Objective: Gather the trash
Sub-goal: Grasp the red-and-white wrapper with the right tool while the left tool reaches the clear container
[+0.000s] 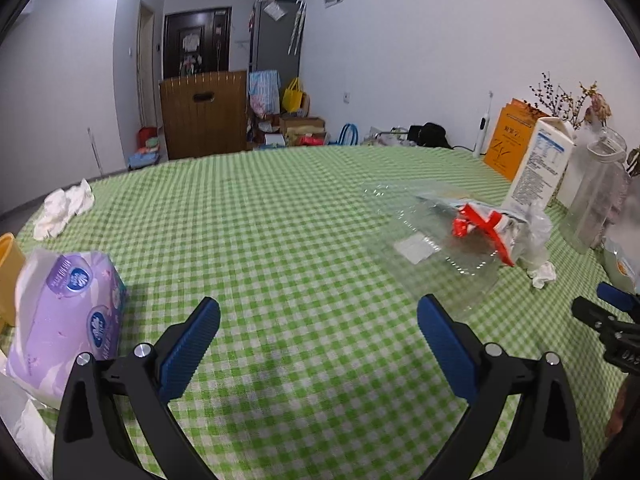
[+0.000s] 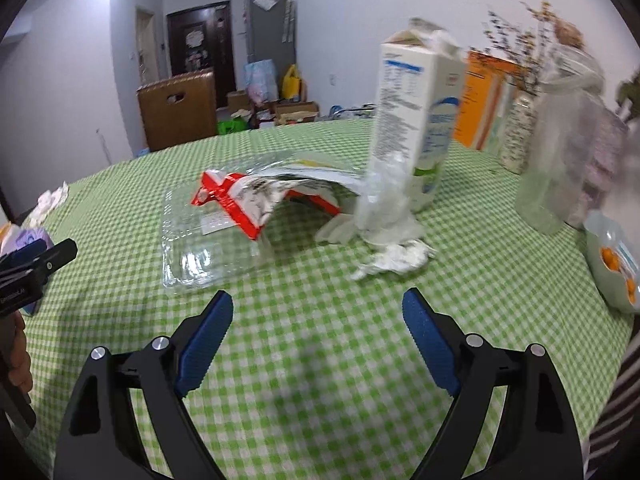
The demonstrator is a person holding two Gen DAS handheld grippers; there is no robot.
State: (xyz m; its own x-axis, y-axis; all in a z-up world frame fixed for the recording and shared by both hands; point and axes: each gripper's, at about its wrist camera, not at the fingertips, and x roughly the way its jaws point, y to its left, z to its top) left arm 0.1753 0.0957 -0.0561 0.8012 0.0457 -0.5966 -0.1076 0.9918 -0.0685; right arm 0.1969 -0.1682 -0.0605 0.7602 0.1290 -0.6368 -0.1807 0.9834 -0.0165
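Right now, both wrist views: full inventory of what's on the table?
tablecloth: 1, green-white check, covers table
clear plastic tray: 1, transparent, centre
snack wrapper: 1, red-white, on tray
milk carton: 1, white-blue, upright behind wrapper
crumpled tissue: 1, white, by carton
second tissue wad: 1, white, far left edge
tissue pack: 1, purple, near left
glass jar: 1, clear, right
orange box: 1, behind carton
left gripper: fingers open, empty
right gripper: fingers open, empty
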